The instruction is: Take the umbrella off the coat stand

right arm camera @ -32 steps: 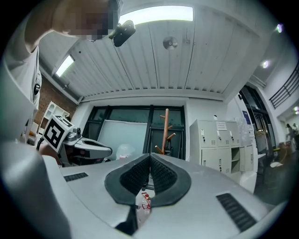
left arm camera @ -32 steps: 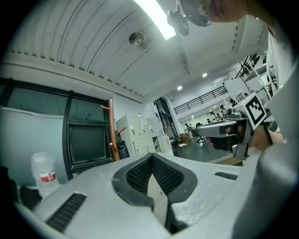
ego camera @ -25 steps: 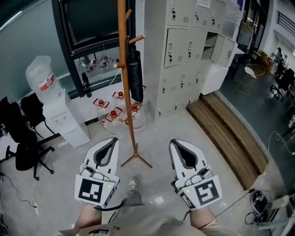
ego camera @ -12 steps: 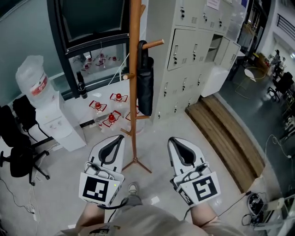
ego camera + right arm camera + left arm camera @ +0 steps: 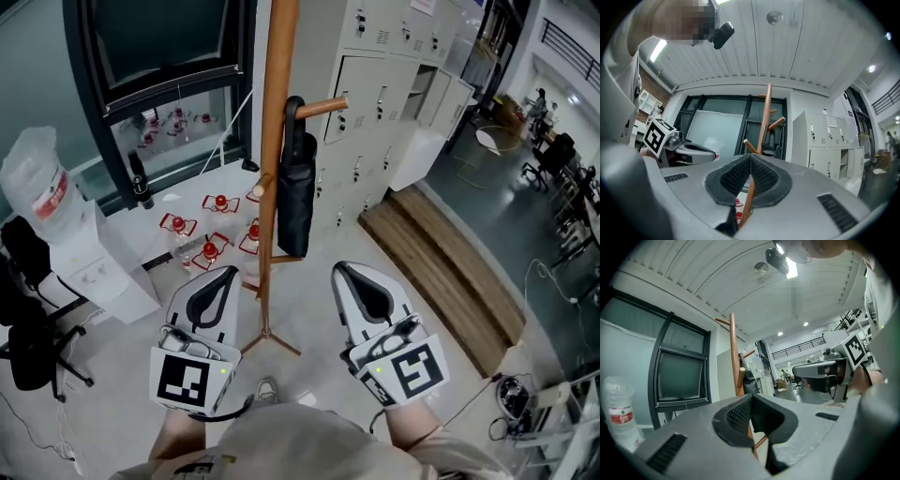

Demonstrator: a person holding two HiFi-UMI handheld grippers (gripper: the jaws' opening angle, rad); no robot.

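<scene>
On wooden coat stand (image 5: 277,94): slim black umbrella (image 5: 295,197) (furled, matte).

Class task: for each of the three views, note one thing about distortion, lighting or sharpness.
Head view: evenly lit and sharp, though the wide lens makes the lockers lean. Left gripper view: a fisheye circle with black corners; the lamp is blown out to white. Right gripper view: the same fisheye circle, and the straight panel lines of the ceiling bow into curves.
</scene>
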